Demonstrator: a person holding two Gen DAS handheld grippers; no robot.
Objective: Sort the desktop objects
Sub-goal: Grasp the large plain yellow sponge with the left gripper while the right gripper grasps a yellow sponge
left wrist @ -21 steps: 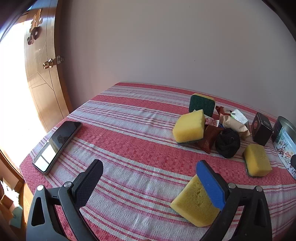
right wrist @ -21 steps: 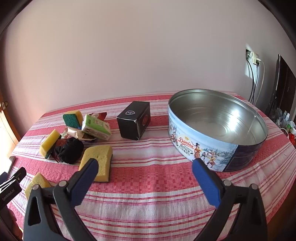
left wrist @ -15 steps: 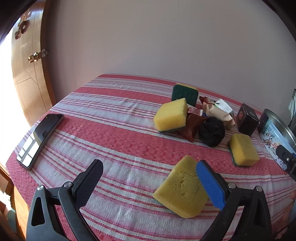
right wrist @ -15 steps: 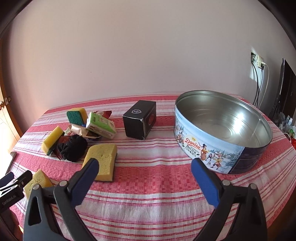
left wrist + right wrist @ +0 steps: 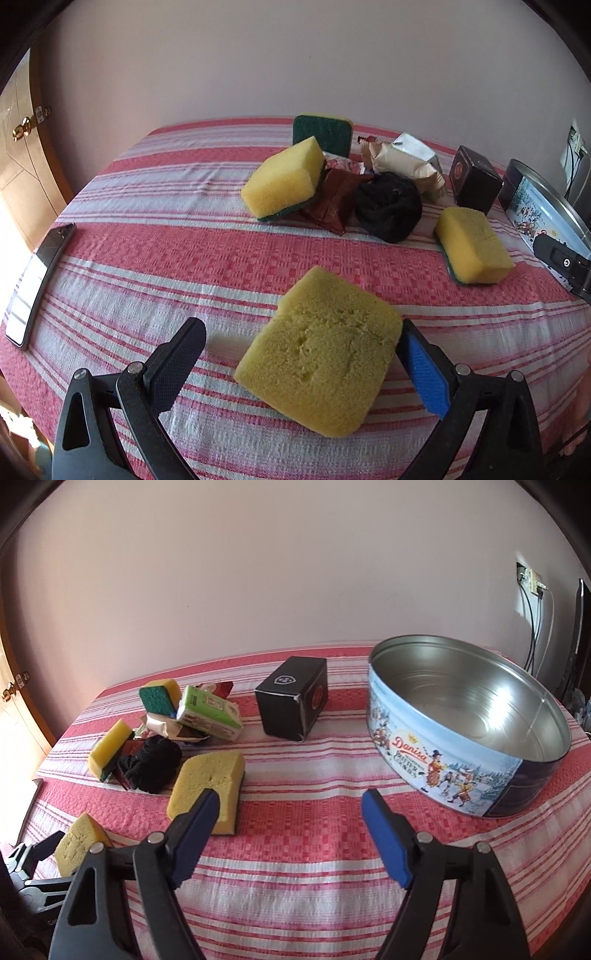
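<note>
Right wrist: striped tablecloth [image 5: 295, 849]; pale wall [image 5: 258, 572] behind.

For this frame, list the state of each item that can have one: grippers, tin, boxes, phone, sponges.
left gripper: open, fingers straddling the nearest sponge, not clamped
right gripper: open, holding nothing
cookie tin: upright, lid off, nothing inside
black box: closed, standing
green carton: closed, lying on the pile
phone: flat, face up
green-backed sponge: on edge
</note>
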